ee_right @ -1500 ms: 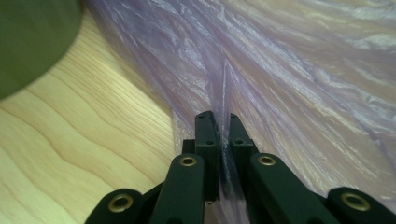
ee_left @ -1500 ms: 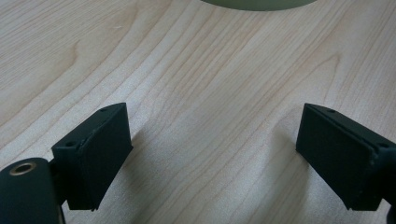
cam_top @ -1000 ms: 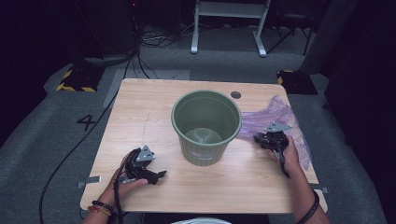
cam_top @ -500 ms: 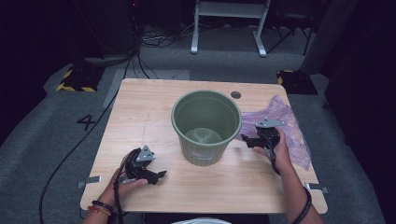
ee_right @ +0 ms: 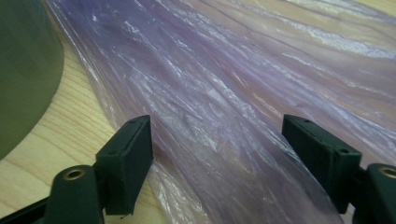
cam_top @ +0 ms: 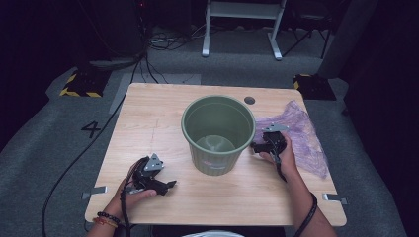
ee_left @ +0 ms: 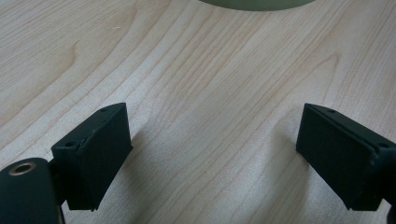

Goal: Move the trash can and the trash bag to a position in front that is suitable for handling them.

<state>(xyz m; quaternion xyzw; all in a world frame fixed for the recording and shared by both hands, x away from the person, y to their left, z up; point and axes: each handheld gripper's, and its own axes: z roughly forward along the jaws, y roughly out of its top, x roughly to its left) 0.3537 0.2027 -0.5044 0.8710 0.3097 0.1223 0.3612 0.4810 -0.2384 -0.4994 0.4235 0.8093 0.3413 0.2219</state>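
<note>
A green ribbed bin (cam_top: 217, 148) stands upright mid-table, and it looks empty. A thin purple plastic bag (cam_top: 302, 132) lies flat on the table to its right. My right gripper (cam_top: 257, 146) sits low at the bag's left edge, pointing at the bin's wall. In the right gripper view the right gripper (ee_right: 217, 158) is open. Its jaws have just been closing a little, with the crinkled bag (ee_right: 224, 84) under and between them but not pinched, and the bin (ee_right: 23, 70) at the left. My left gripper (cam_top: 170, 185) rests on the wood at the front left, and the left gripper (ee_left: 215, 154) is open over bare wood.
The wooden table (cam_top: 158, 118) has a round cable hole (cam_top: 249, 100) at the back. Metal brackets (cam_top: 94, 190) (cam_top: 335, 198) stick out at both front corners. A black cable (cam_top: 84, 153) runs across the grey floor on the left. The bin's base (ee_left: 252, 3) shows ahead of the left jaws.
My right gripper has slid left off the middle of the bag to its edge beside the bin, and its jaws stand wider apart. The left gripper and the bin have not moved.
</note>
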